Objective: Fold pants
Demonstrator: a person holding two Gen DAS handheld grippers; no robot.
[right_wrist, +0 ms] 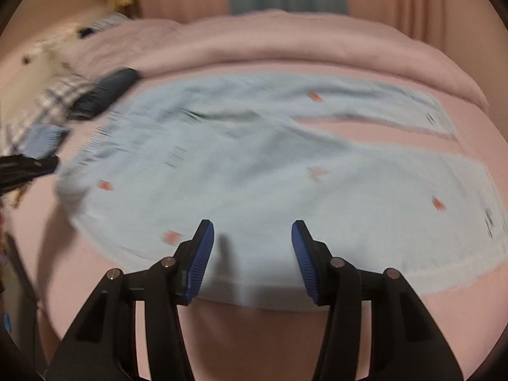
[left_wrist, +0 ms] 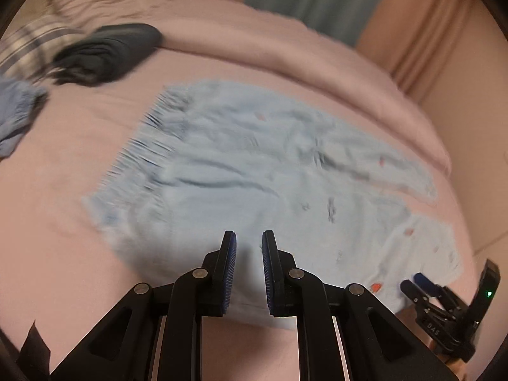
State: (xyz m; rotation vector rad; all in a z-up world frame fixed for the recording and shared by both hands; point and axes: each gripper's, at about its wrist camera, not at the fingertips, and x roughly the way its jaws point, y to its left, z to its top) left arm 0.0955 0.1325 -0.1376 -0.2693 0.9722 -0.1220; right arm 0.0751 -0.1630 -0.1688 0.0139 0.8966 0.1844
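Note:
Light blue pants (left_wrist: 247,171) with small red marks lie spread flat on the pink bed, waistband to the left, two legs running right. They also fill the right wrist view (right_wrist: 254,165). My left gripper (left_wrist: 249,238) hovers over the near edge of the pants near the waist end, jaws narrowly open and empty. My right gripper (right_wrist: 252,228) hovers over the near leg's edge, jaws wide open and empty. The right gripper also shows in the left wrist view (left_wrist: 412,281) at the lower right.
A dark folded garment (left_wrist: 108,52) and a plaid cloth (left_wrist: 28,47) lie at the far left of the bed. A blue cloth (left_wrist: 16,117) lies beside them. A rolled pink blanket (right_wrist: 285,47) runs along the back. Curtains (left_wrist: 422,31) hang behind.

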